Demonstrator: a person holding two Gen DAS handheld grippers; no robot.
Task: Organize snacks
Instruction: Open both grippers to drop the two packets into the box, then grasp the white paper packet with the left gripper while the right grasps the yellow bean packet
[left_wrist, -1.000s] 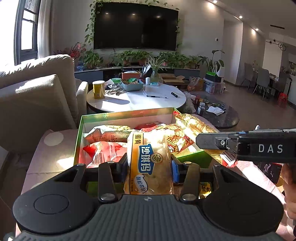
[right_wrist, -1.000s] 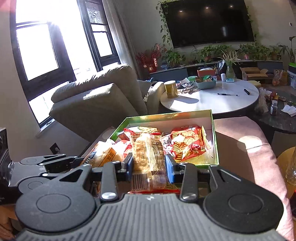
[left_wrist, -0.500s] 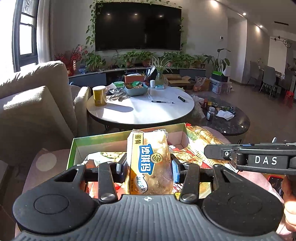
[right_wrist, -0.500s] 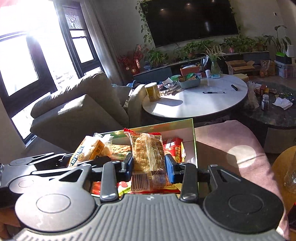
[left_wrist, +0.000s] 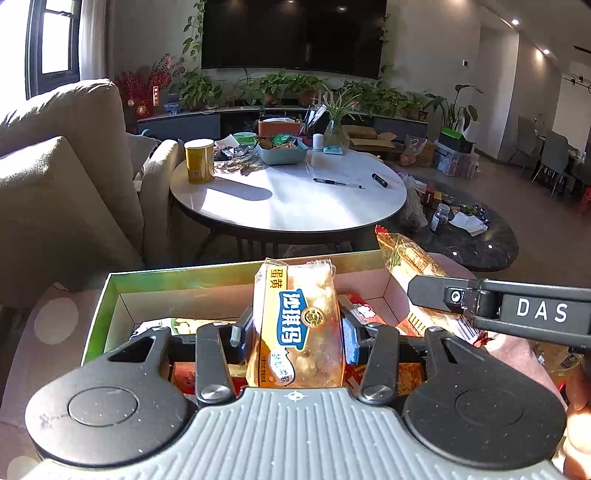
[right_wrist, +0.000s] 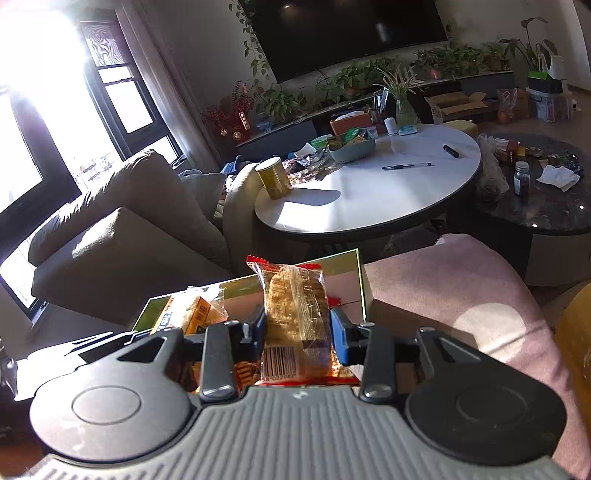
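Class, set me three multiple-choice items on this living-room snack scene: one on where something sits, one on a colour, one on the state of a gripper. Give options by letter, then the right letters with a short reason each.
1. Where does the yellow canister stand?
A. On the white round table
B. Inside the green box
C. On the dark low table

2. What colour is the label panel on the egg-yolk snack pack in the left gripper?
A. Red
B. Blue
C. Purple

3. What state is the right gripper in?
A. Open and empty
B. Shut with nothing between the jaws
C. Shut on the clear cracker pack

Answers:
1 A: the canister stands at the white top's left edge.
2 B: white characters sit on a blue panel.
3 C: both jaws press the cracker pack's sides.
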